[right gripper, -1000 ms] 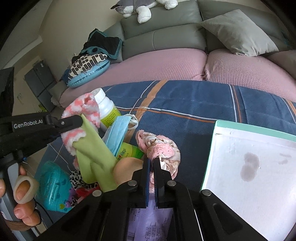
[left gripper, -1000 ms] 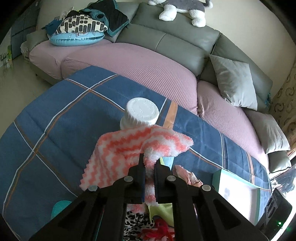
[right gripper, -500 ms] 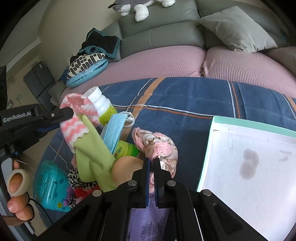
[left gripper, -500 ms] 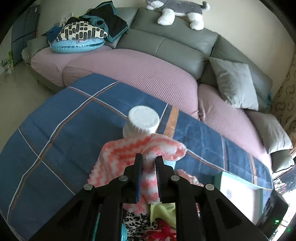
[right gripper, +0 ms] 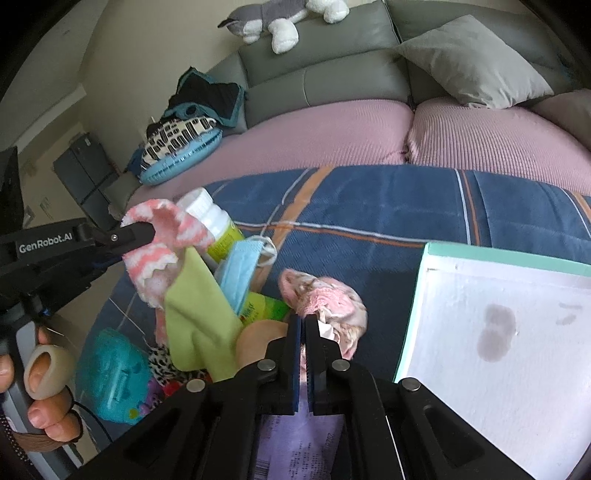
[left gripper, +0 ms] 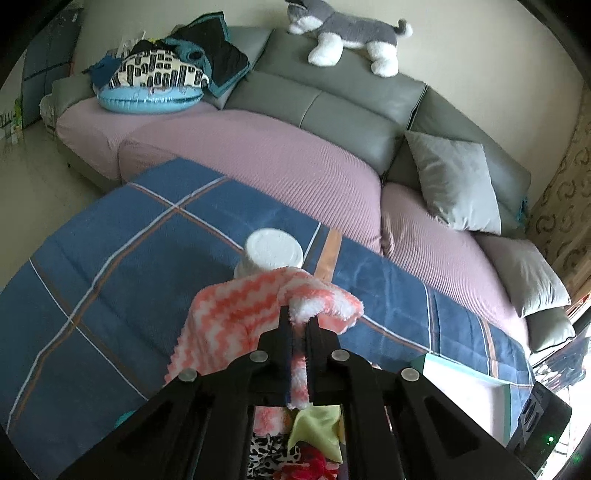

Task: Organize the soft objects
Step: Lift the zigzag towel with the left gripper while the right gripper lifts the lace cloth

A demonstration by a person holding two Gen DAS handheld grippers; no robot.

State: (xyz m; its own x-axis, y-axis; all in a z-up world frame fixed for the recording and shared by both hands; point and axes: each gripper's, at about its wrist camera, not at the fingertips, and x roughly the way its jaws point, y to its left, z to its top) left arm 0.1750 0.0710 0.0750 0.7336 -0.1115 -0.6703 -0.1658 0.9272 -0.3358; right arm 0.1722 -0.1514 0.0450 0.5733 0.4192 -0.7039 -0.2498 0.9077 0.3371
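Note:
A fluffy pink-and-white zigzag cloth [left gripper: 236, 317] hangs from my left gripper [left gripper: 299, 321]. Its jaws are closing and the pads press on the cloth's top fold. The right wrist view shows that gripper [right gripper: 149, 232] holding the cloth [right gripper: 159, 258] up over a pile. A lime green cloth [right gripper: 199, 321] hangs just under it. My right gripper [right gripper: 304, 321] is shut. Its tips rest against the near edge of a crumpled pink cloth [right gripper: 328, 302] on the blue plaid blanket [right gripper: 369, 214]. I cannot tell if any fabric is pinched.
The pile holds a white-capped bottle [right gripper: 210, 218], a blue face mask [right gripper: 236, 273], a teal toy [right gripper: 110, 373], a leopard-print cloth [right gripper: 162, 365] and a purple packet [right gripper: 295, 443]. A white box with a teal rim [right gripper: 480, 254] lies right. Behind stand a sofa, a grey pillow [left gripper: 454, 184] and a plush dog [left gripper: 347, 33].
The left jaws widened slightly around the zigzag cloth, then narrowed on it again, and the left view tipped upward a little. The right gripper has hardly moved.

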